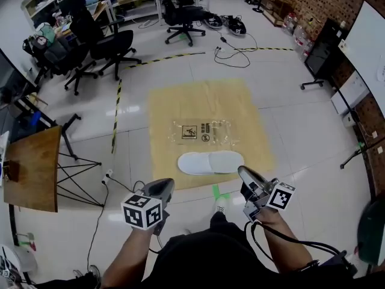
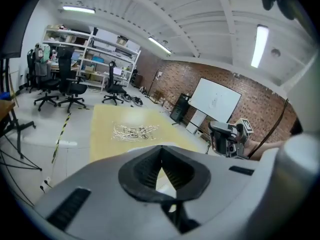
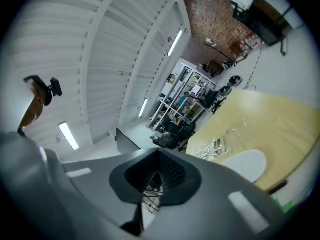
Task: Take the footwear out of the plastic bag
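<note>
A pair of white slippers [image 1: 210, 162] lies on the yellow mat [image 1: 168, 110], just in front of the flat clear plastic bag [image 1: 200, 132]. The bag looks empty, its printed label facing up. My left gripper [image 1: 161, 188] is held above the floor near the mat's front edge, jaws shut with nothing in them. My right gripper [image 1: 245, 176] hangs to the right of the slippers, also shut and empty. In the left gripper view the bag [image 2: 134, 130] lies on the mat ahead. One slipper [image 3: 245, 165] and the bag [image 3: 216, 144] show in the right gripper view.
Green tape marks [image 1: 218, 191] sit at the mat's front edge. A wooden table [image 1: 33, 167] stands at the left, office chairs [image 1: 99, 47] and cables [image 1: 237, 50] beyond the mat. A whiteboard [image 1: 367, 53] stands on the right.
</note>
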Action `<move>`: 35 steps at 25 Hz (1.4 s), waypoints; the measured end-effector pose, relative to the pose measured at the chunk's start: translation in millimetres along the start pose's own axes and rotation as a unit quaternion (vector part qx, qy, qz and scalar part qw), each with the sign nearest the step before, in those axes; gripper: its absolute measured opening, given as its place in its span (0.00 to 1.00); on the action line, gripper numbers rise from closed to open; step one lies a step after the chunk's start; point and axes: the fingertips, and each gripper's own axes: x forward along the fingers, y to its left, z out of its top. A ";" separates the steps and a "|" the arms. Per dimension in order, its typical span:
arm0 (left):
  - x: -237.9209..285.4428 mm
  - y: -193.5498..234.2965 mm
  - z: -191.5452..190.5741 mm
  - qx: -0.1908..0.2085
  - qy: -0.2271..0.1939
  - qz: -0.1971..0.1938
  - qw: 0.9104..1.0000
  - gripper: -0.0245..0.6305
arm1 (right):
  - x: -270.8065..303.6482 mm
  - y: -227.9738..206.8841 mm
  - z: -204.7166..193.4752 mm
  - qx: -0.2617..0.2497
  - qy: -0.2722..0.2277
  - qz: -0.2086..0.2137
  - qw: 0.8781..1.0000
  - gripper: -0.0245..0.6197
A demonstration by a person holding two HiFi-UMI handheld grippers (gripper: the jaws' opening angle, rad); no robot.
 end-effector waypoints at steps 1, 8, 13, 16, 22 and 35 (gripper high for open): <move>-11.9 -1.7 -4.6 0.012 0.001 -0.007 1.000 0.05 | -7.3 10.7 -13.5 -0.019 0.002 -0.020 1.000 0.04; -63.7 1.1 -62.3 0.021 0.032 -0.027 0.999 0.05 | -81.3 43.3 -100.2 -0.054 0.010 -0.150 0.987 0.04; -70.8 -15.3 -87.1 0.040 0.054 -0.048 0.997 0.05 | -115.3 60.6 -118.8 -0.079 0.018 -0.188 0.979 0.04; -77.2 -28.4 -92.2 0.041 0.046 -0.060 0.996 0.05 | -122.6 72.7 -126.8 -0.113 0.042 -0.201 0.972 0.04; -87.5 -58.7 -89.5 0.054 0.014 -0.064 0.996 0.05 | -134.7 102.0 -133.2 -0.207 0.083 -0.196 0.955 0.04; -141.4 -139.0 -155.7 0.059 -0.004 -0.022 0.998 0.05 | -219.5 127.2 -185.0 -0.212 0.103 -0.179 0.955 0.04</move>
